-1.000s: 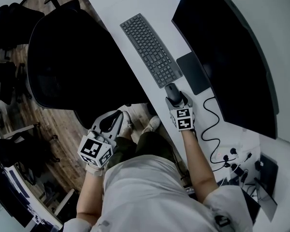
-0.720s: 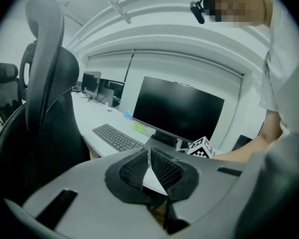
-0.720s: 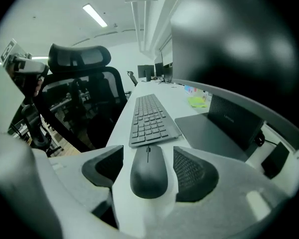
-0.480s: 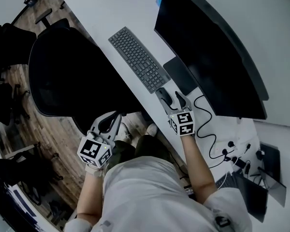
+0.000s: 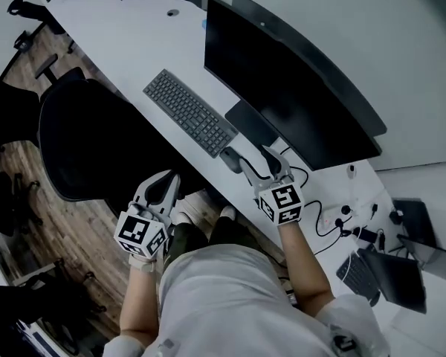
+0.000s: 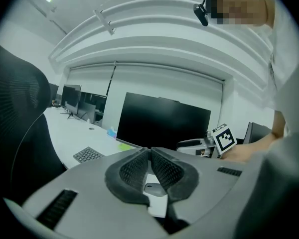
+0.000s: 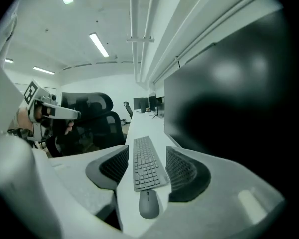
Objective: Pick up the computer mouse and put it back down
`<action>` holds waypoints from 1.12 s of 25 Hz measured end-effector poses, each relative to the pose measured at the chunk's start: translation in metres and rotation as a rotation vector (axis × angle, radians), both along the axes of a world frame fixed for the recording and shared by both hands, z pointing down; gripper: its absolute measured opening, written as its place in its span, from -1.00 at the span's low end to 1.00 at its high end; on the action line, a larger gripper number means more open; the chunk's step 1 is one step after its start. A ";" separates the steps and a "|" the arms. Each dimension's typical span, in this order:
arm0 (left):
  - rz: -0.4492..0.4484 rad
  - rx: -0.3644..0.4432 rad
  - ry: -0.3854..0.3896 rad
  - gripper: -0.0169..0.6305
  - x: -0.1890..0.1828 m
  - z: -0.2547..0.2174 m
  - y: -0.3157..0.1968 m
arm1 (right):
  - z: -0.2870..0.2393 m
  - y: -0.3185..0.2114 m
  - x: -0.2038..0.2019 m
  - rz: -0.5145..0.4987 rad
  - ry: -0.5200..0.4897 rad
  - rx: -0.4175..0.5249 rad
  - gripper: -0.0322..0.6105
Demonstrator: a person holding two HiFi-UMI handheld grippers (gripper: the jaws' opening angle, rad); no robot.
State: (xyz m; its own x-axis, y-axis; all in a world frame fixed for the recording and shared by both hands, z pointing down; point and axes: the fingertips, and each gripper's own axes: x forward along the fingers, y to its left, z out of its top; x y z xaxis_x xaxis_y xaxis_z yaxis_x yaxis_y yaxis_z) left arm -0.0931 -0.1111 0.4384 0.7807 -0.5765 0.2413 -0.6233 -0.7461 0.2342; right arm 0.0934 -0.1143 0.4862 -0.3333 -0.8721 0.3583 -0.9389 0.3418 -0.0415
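Head view: white desk, wooden floor

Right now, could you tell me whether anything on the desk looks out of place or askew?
Nothing stands out. The mouse lies flat on the desk, in line with the near end of the keyboard; only loose cables sprawl beside the monitor.

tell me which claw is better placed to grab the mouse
Right. The right claw hangs over the desk beside the mouse; its open jaws, which have just been closing, frame it untouched. The left claw is shut, off the desk edge.
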 end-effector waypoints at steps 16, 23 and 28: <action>0.148 0.113 0.088 -0.94 0.028 -0.061 0.000 | -0.124 0.061 -0.006 0.077 -0.018 0.221 -0.47; 0.204 0.158 0.108 -0.94 0.035 -0.084 0.001 | -0.148 0.079 -0.013 0.093 -0.001 0.273 -0.51; 0.238 0.176 0.110 -0.94 0.040 -0.092 0.001 | -0.153 0.088 -0.020 0.108 0.002 0.296 -0.51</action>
State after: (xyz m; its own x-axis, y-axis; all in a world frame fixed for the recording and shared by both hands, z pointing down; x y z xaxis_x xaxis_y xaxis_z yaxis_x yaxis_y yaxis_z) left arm -0.0532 -0.1100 0.3464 0.9148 -0.3994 0.0605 -0.4039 -0.9033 0.1448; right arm 0.0736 -0.0268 0.3329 -0.2327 -0.9689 0.0843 -0.9703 0.2371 0.0468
